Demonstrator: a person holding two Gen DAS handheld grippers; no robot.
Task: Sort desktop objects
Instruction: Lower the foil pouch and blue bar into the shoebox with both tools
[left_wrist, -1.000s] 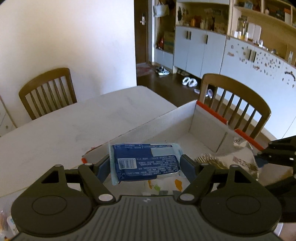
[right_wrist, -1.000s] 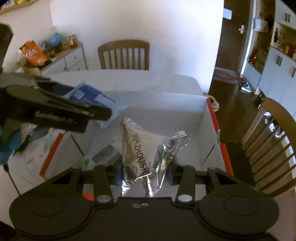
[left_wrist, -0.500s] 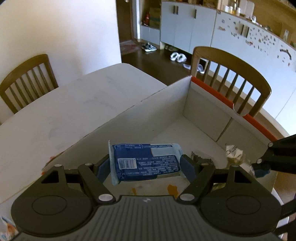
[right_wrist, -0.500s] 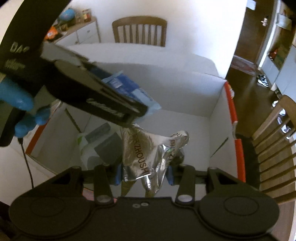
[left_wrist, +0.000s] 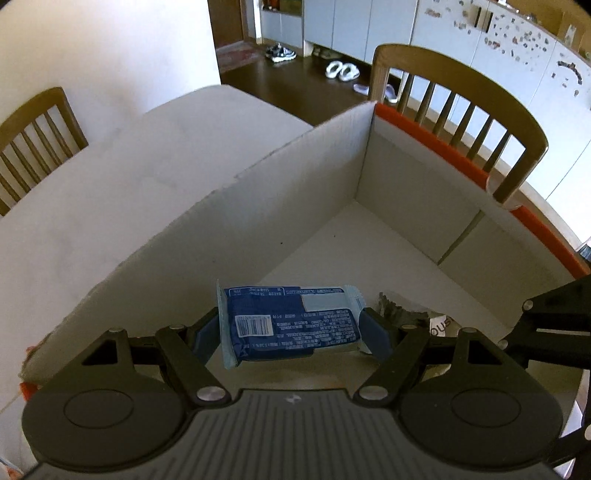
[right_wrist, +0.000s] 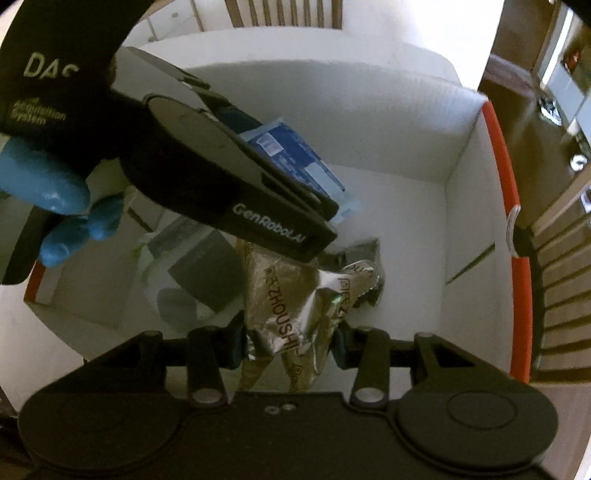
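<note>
Far left, the table (left_wrist: 110, 206) is bare beside the box (left_wrist: 295, 192); its tall cardboard wall screens the load from that side, so entry has to be from above, which is why both your grippers point steeply down. Your left gripper (left_wrist: 291, 328) is pinching the blue packet (left_wrist: 291, 319) by its two short ends, label and barcode facing the camera, packet held flat and hanging over the box floor, not touching it. Gripping the ends keeps the flat face level, so I'd expect it to land flat when you let go. From the right wrist view your gloved hand (right_wrist: 55, 195) carries that gripper across the box, above the dark items (right_wrist: 199, 273) already lying at the left of the floor. Your right gripper (right_wrist: 288, 345) is clamped on the crumpled foil bag (right_wrist: 299, 299), pinched low at its sides with the bag standing up ahead of the jaws, just under the left gripper's tip. Tight spacing: I'd drop one at a time. Right edge: orange rim (right_wrist: 506, 184), then a chair (left_wrist: 461, 110).
</note>
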